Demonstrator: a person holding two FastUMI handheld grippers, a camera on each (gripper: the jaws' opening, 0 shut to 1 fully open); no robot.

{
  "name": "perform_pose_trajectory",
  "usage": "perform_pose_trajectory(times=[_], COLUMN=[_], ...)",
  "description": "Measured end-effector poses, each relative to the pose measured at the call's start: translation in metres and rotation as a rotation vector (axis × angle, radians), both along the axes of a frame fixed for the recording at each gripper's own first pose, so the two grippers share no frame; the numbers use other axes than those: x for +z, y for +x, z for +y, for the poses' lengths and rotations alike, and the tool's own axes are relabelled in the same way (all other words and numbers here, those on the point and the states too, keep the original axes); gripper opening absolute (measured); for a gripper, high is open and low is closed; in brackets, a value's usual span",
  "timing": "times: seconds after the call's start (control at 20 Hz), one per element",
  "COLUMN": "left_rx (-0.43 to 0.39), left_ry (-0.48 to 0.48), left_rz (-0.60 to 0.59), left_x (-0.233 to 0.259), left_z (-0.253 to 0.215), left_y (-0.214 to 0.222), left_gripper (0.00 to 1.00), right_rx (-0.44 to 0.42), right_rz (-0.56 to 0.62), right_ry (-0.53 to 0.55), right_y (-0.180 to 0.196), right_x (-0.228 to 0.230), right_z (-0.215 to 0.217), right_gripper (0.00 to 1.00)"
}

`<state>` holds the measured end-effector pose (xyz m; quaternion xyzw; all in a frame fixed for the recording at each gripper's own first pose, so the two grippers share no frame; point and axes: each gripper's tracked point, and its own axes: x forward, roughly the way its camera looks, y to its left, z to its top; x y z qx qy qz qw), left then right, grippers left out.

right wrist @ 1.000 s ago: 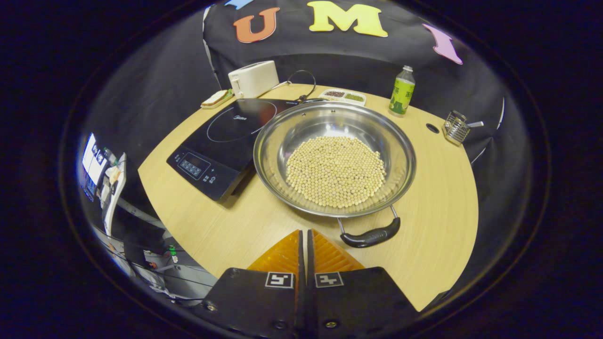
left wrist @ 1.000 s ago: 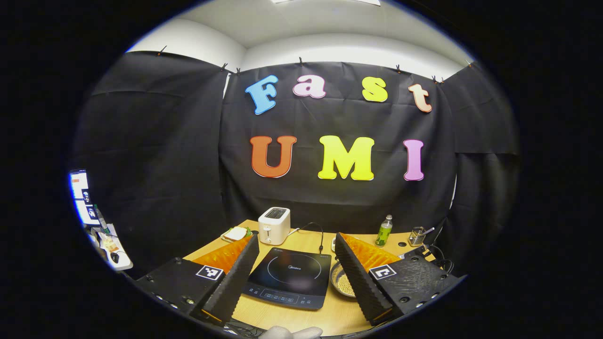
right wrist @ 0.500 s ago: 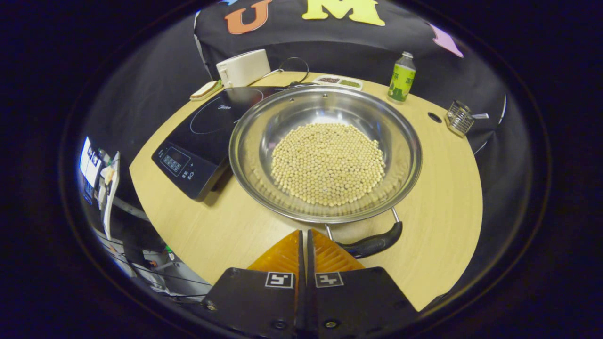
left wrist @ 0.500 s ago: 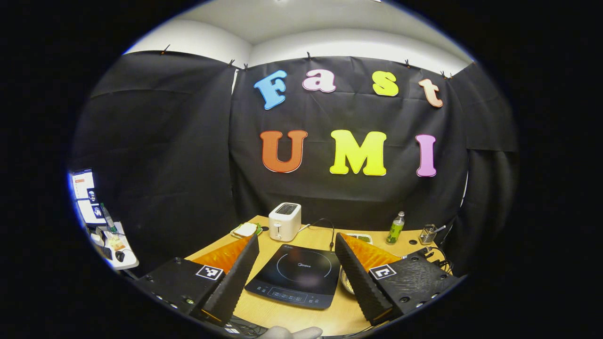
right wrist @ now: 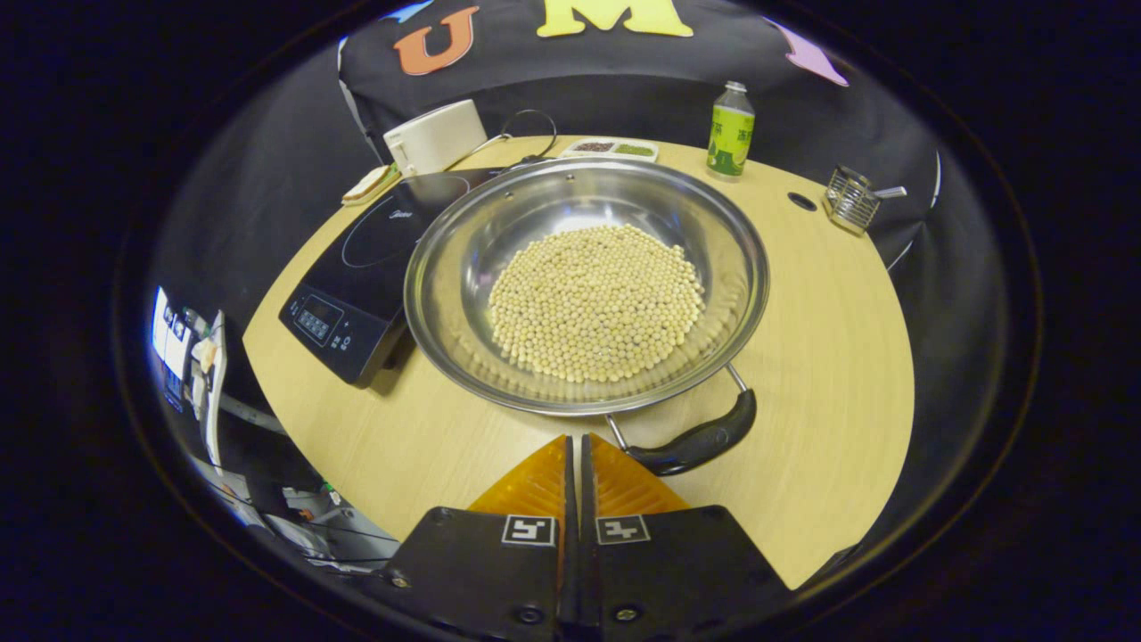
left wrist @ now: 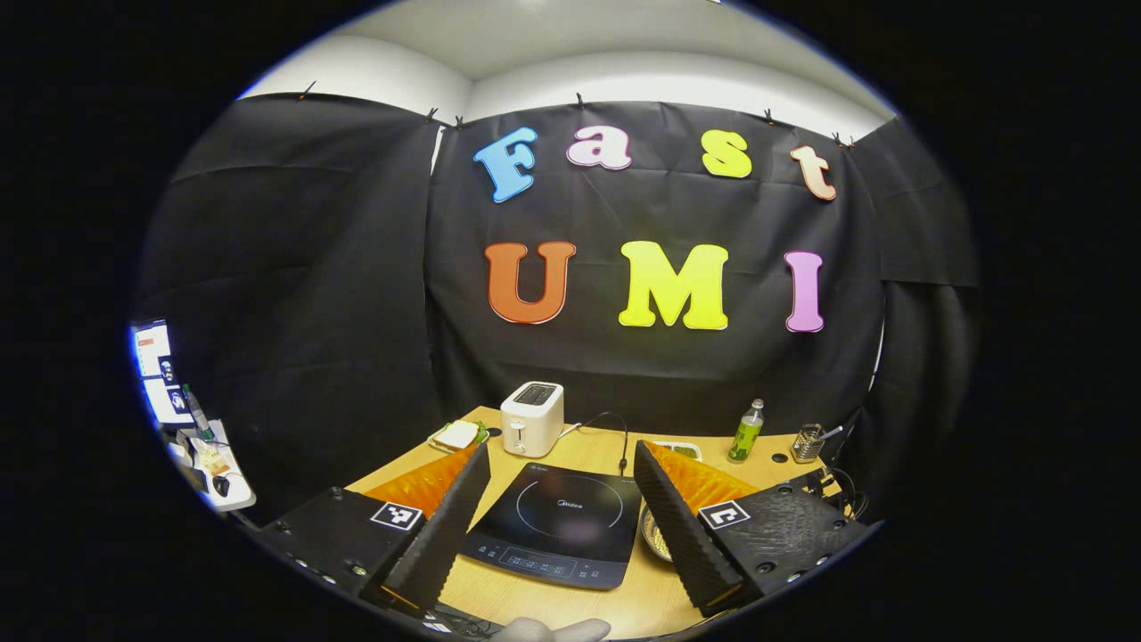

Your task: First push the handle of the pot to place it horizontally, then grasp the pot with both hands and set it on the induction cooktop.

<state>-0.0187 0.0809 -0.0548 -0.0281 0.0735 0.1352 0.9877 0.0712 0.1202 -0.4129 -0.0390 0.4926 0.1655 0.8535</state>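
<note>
A wide steel pot (right wrist: 463, 241) holding pale beans sits on the wooden table (right wrist: 829, 330), right of the black induction cooktop (right wrist: 374, 259). Its black handle (right wrist: 700, 441) points toward me, slanting up to the right. My right gripper (right wrist: 576, 439) is shut with nothing in it, its tips just left of the handle's near end and close to the pot's rim. In the left gripper view, my left gripper (left wrist: 563, 450) is open, held above the table's near edge, framing the cooktop (left wrist: 557, 526). A sliver of the pot (left wrist: 653, 538) peeks beside its right finger.
At the table's back stand a white toaster (right wrist: 435, 135), a sandwich plate (right wrist: 366, 183), a small snack tray (right wrist: 611, 148), a green bottle (right wrist: 729, 131) and a wire holder (right wrist: 849, 200). A cable loops behind the cooktop. A side desk (left wrist: 209, 464) with screens lies to the left.
My right gripper has advanced toward the pot and drifted right; its tips now sit beside the handle. The left gripper has swayed slightly, staying open.
</note>
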Motion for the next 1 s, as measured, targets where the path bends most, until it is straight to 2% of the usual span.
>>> perform_pose_trajectory(times=[0.05,0.55,1.0], left_rx=[-0.005,-0.027,-0.013], left_ry=[-0.002,0.001,-0.002], left_rz=[0.002,0.016,0.034], left_x=[-0.001,-0.004,-0.009], left_z=[-0.001,-0.015,-0.032], left_y=[0.002,0.013,0.021], left_gripper=[0.97,0.97,0.97], right_rx=[-0.007,-0.08,-0.084], right_rz=[0.002,0.002,0.001], right_ry=[0.001,0.01,0.008], right_y=[0.002,0.023,0.042], right_x=[0.001,0.003,0.005], right_z=[-0.002,-0.038,-0.065], right_gripper=[0.04,0.04,0.04])
